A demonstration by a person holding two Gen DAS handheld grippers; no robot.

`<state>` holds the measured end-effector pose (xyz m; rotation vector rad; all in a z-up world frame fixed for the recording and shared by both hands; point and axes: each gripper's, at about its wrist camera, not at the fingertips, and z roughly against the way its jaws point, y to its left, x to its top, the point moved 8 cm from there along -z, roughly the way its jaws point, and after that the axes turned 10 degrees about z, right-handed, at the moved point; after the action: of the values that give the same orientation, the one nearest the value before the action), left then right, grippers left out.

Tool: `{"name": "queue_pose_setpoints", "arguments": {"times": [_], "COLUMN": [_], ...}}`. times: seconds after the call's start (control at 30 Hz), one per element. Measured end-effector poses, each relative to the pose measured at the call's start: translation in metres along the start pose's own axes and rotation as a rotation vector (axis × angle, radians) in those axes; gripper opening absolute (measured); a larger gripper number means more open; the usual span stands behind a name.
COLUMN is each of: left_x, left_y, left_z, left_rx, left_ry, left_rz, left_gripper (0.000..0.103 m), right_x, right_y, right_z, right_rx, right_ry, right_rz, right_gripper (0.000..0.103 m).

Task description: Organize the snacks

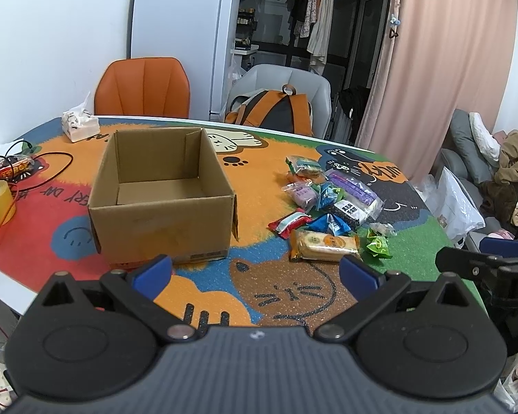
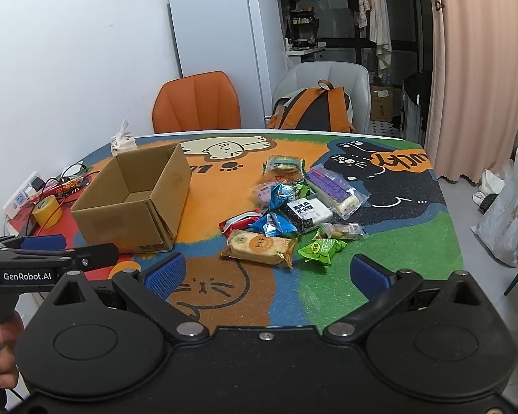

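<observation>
Snacks (image 2: 286,214): your mixed foil and clear packets, heaped on the counter (image 2: 380,269).
Box (image 1: 162,193): brown cardboard, open-topped, empty.
Your grippers: left gripper (image 1: 255,276) and right gripper (image 2: 266,272) both spread wide, holding nothing.

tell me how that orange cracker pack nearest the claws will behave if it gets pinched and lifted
The orange cracker pack lies flat and keeps a blocky shape, so it probably lifts fairly stiff rather than drooping. Its glossy film looks slippery, so it may slide between the pads. The stacked crackers showing through the wrapper are likely brittle; a hard pinch could crack them.
</observation>
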<state>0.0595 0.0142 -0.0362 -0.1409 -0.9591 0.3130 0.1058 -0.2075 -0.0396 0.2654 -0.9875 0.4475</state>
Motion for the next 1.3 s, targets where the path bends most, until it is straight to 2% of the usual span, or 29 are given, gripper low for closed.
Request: {"name": "queue_pose_setpoints", "arguments": {"times": [0.63,1.0,1.3], "left_x": [0.002,-0.009,-0.015], "left_y": [0.003,-0.007,-0.011], "left_z": [-0.005,-0.031,-0.054], "left_rx": [0.008,-0.02,-0.045], "left_ry": [-0.011,-0.021,-0.025], "left_rz": [-0.003,-0.003,0.031], "left_gripper": [0.103,0.102,0.1], "right_x": [-0.007,-0.022,-0.031], "right_y": [-0.003,-0.014,-0.031], "right_z": [-0.01,-0.034,-0.062], "right_rx": [0.018,0.035,0.045], "right_ry": [-0.012,-0.01,-0.008], "right_rz": [0.005,0.003,-0.05], "right_gripper": [0.103,0.103,0.102]}}
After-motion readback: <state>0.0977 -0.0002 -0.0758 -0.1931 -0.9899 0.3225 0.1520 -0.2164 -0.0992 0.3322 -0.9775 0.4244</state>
